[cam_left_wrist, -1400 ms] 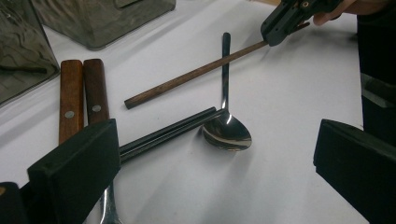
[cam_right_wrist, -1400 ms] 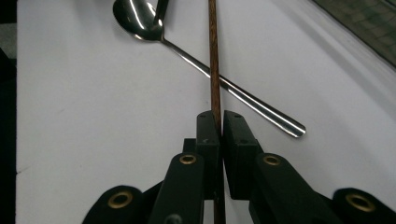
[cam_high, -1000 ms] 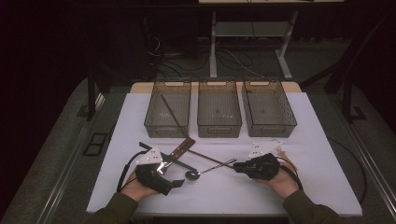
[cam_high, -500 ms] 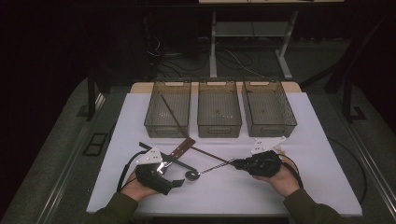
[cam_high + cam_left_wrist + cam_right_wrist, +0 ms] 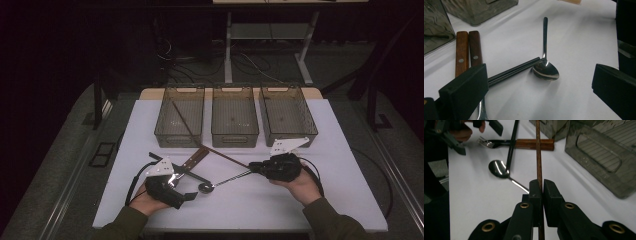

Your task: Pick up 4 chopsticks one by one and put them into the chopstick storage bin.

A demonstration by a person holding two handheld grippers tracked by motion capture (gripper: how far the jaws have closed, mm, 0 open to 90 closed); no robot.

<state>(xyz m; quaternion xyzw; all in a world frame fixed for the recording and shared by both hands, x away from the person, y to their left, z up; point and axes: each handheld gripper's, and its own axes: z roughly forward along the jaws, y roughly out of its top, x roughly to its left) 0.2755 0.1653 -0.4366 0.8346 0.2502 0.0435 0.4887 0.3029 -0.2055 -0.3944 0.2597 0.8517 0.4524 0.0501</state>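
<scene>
My right gripper [image 5: 542,186] is shut on a thin brown chopstick [image 5: 538,152], which runs forward from its jaws, raised off the white table. In the high view this right gripper [image 5: 260,167] sits front right, with the chopstick [image 5: 225,156] pointing up-left. A steel spoon [image 5: 546,71] lies between the two hands, a pair of black chopsticks [image 5: 514,71] touching its bowl. My left gripper [image 5: 539,86] stands open just in front of the spoon, nothing between its jaws. Two wooden-handled utensils [image 5: 469,50] lie side by side at its left.
Three translucent grey bins [image 5: 235,117] stand in a row at the back of the white table [image 5: 340,190]. The left bin [image 5: 180,117] holds a long thin stick lying slantwise. A fork's tines [image 5: 485,142] show near the left hand.
The right gripper has risen a little with the brown chopstick in it. The left gripper has stayed put, and the spoon has not visibly moved.
</scene>
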